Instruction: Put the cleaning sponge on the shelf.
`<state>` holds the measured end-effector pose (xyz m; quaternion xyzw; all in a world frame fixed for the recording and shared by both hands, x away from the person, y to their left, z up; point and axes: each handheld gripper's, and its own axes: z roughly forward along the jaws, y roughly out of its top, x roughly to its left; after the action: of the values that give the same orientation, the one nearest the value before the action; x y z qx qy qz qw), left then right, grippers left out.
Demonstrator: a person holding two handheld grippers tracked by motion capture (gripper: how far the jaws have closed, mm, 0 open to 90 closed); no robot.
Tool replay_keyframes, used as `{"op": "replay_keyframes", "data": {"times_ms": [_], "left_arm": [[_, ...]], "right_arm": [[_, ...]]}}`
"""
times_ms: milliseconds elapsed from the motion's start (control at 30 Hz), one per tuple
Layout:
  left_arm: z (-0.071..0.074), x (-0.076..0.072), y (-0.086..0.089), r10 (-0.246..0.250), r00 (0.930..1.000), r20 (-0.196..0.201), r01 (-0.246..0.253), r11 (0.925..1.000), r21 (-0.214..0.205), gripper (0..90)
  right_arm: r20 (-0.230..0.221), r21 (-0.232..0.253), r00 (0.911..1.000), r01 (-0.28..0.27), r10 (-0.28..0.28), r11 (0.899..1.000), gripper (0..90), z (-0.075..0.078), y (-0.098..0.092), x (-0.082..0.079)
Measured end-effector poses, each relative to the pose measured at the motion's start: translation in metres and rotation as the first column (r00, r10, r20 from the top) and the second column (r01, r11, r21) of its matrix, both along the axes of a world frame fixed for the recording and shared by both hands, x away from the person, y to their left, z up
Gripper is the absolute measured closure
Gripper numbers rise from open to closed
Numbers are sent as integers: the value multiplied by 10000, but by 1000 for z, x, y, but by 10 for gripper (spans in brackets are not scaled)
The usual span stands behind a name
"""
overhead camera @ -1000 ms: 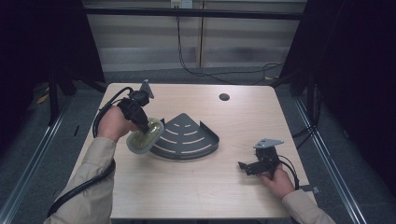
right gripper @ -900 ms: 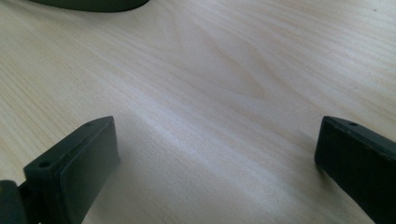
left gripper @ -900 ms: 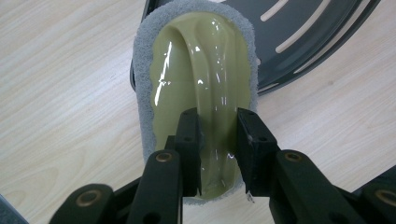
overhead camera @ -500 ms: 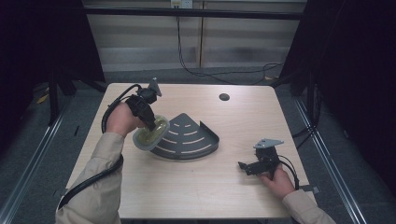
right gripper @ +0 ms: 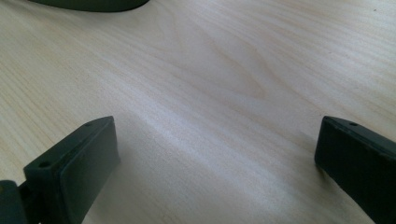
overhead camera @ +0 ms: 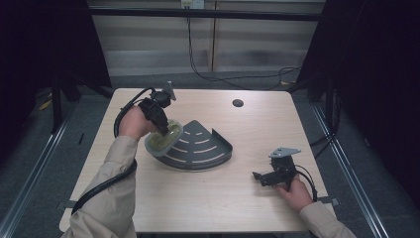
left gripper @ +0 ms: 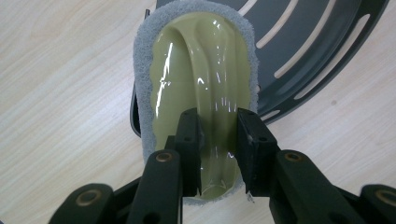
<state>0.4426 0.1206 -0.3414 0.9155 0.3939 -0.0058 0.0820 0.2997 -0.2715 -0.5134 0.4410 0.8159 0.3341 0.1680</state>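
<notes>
At about nine o'clock on the grey slotted rack (overhead camera: 200,148), the left gripper (left gripper: 218,140) clamps the scrubber's (left gripper: 196,84) ridge with scrubbing seemingly just begun and most of the rack unscrubbed, while the right gripper (overhead camera: 258,177) rests wide apart at four o'clock on the table (overhead camera: 198,208).

Legible text, labels, brands, numbers, signs: none. No readable marking on any item or surface, in the high view or either gripper view.
</notes>
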Motion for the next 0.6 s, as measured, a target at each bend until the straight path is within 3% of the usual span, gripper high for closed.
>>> {"op": "replay_keyframes", "data": {"times_ms": [167, 600], "left_arm": [[0, 3, -6, -37, 10000, 66, 37, 10000, -26, 719], [-9, 13, -14, -1069, 9938, 320, 1066, 9942, 117, 718]], "right_arm": [[-2, -1, 10000, 1, -1, 10000, 0, 0, 0, 0], [0, -2, 10000, 1, -1, 10000, 0, 0, 0, 0]]}}
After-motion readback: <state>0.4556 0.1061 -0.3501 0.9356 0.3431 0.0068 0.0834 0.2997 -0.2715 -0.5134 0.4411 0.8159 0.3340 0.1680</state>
